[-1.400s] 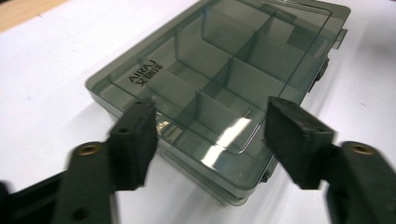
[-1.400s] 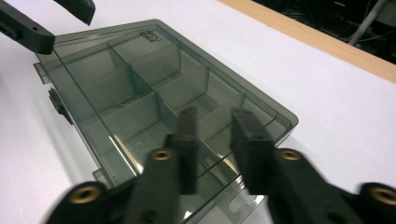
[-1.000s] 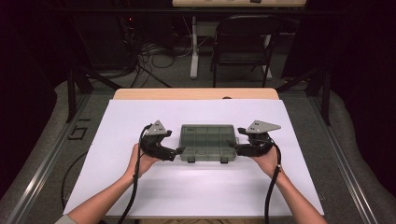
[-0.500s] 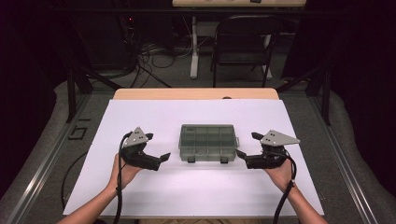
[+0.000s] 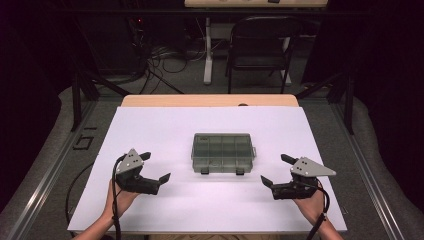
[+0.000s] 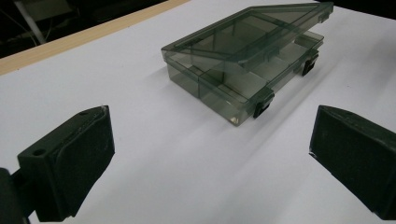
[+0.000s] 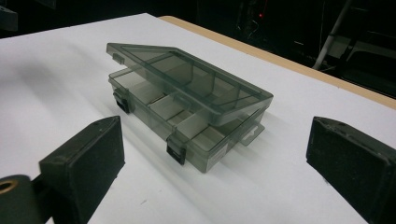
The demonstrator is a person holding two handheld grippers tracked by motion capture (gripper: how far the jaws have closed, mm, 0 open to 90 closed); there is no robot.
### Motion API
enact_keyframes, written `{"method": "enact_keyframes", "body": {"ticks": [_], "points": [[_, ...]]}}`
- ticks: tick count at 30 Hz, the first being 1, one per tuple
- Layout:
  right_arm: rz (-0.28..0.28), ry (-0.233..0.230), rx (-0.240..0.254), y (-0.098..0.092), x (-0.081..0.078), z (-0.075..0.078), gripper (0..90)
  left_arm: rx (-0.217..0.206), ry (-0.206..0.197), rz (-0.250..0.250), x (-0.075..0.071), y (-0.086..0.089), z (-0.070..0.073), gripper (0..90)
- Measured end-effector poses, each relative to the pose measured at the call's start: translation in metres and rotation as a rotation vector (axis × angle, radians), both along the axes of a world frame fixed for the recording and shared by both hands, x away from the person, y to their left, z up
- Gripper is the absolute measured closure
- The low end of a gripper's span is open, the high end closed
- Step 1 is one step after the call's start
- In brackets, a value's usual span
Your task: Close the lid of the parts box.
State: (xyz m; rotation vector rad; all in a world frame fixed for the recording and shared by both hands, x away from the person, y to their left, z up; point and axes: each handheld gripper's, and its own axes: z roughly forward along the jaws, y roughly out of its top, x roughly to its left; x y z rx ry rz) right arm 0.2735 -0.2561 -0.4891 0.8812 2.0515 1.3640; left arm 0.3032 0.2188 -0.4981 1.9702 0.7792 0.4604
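At the left I hold my left hand-held gripper (image 5: 154,167) just above the white table (image 5: 150,125), near its front edge. Its jaws stand wide apart and nothing is between them, so it is released. They have just been opening. In the left gripper view the two black pads (image 6: 70,161) frame a bare part of the table, and the box lies further away, beyond them.

In the middle of the table lies the organizer box (image 5: 222,151), made of smoky transparent plastic. It stands well apart from both my grippers. Its lid (image 7: 187,77) is not fully down: in both gripper views it is lifted a little at the front edge, and a gap shows between lid and base. Two dark latches (image 7: 176,150) hang loose on the front wall. Inside, thin walls divide the base into several compartments (image 6: 224,77). Through the plastic I see no items in the compartments that I can look into.

At the right I hold my right hand-held gripper (image 5: 274,172), also low over the table and near the front edge. Its jaws too are spread wide with nothing between them, released, and they have just been opening.
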Motion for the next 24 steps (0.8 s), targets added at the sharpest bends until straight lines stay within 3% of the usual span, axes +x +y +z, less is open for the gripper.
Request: {"method": "enact_keyframes", "body": {"ticks": [12,24], "points": [[-0.037,0.008,0.018,-0.011,-0.024,-0.021,0.0,-0.007,0.001,0.028,-0.022,0.015,-0.02,0.0],[-0.038,0.026,-0.009,-0.008,-0.033,-0.032,0.0,0.0,0.028,0.021,-0.031,0.017,-0.03,0.0]]}}
